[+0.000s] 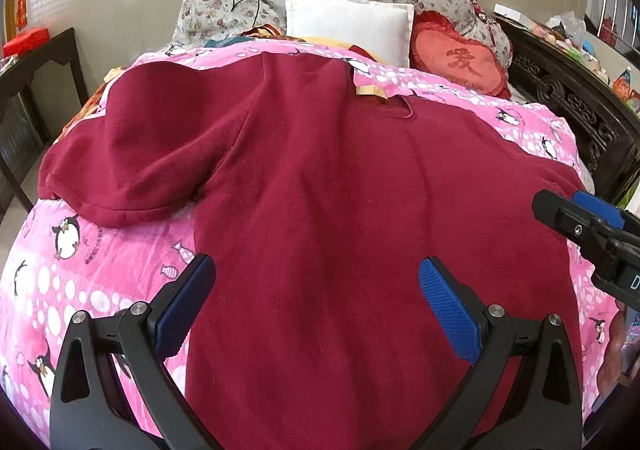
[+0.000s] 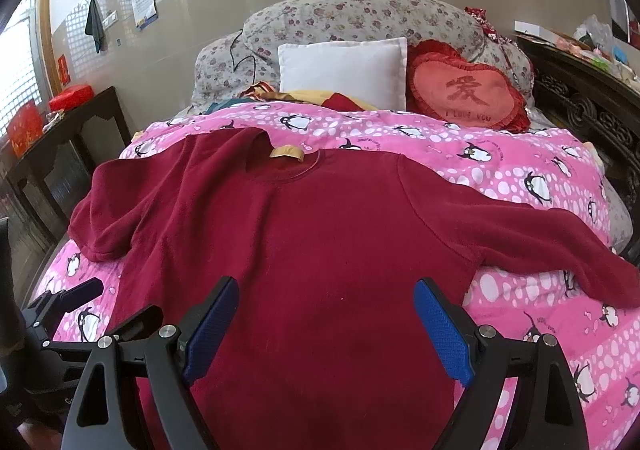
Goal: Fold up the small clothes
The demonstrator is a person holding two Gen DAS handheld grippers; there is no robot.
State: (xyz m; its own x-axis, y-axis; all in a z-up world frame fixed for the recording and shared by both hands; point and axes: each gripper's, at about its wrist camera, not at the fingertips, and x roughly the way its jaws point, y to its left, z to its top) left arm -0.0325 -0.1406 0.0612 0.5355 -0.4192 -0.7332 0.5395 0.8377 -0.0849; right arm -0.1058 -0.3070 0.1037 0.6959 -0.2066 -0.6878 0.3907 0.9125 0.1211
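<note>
Pink penguin-print blanket (image 2: pixel 500 169) spreads beneath both claws; on it a maroon sweater (image 2: pixel 320 242) lies flat, collar pointing away. Left claw (image 1: pixel 316 302) and right claw (image 2: pixel 324 322) hover released above its hem, fingers clear of the cloth.
</note>
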